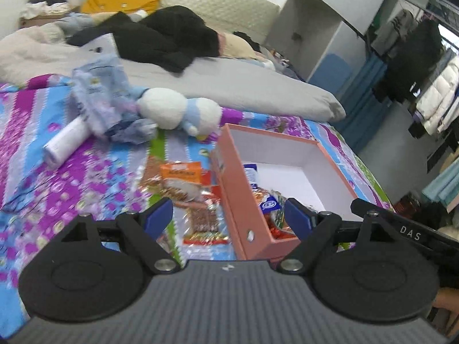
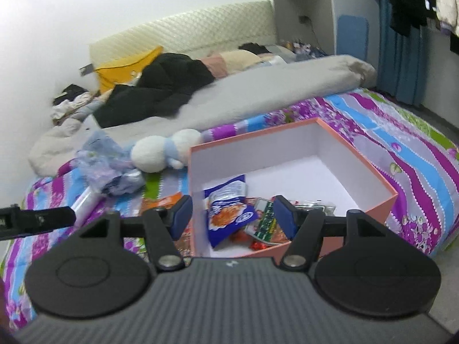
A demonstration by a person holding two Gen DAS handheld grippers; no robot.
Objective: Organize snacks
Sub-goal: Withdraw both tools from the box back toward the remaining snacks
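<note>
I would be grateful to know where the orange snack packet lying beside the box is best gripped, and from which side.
Grip the orange snack packet by its near crimped edge, coming from above with the left gripper, whose jaws are open. It lies flat on the bedspread, close to the pink box wall.

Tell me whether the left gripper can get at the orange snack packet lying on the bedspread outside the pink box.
Probably yes. The left gripper is open and empty, and the orange snack packet lies uncovered on the bedspread just ahead of it, left of the pink box wall. Nothing stands between them.
</note>
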